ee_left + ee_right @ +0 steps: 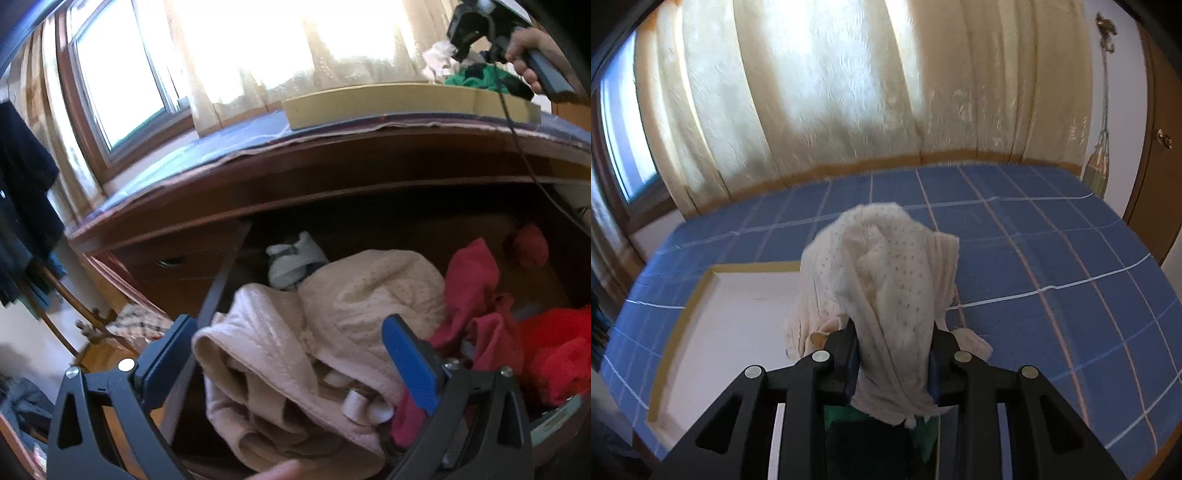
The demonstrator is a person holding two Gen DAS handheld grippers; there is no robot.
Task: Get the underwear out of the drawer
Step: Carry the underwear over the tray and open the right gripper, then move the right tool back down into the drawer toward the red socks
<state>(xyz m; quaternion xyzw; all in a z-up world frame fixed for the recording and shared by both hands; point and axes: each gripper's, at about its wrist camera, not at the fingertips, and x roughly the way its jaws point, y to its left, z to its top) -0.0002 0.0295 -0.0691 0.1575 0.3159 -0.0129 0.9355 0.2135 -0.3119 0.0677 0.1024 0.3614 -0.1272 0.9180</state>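
A soft, light, cream dotted cotton undergarment [886, 280] was clamped in the right tool [892, 365], draped limply above the blue checked table [1052, 236] cloth; bunched folds were judged the surest hold. The left tool [291, 354] was held apart over the wooden drawer [221, 273], before curtains [820, 96].

I count two grippers: my left gripper [291, 343] and my right gripper [893, 363]. One open drawer [406, 225]. In it: two cream garments [373, 295], one white sock bundle [295, 260], roughly three red or pink pieces [476, 280], exact number unclear. One dotted cream underwear [886, 273]. One shallow box [713, 325]. One checked blue cloth [1052, 258]. One window [122, 85].
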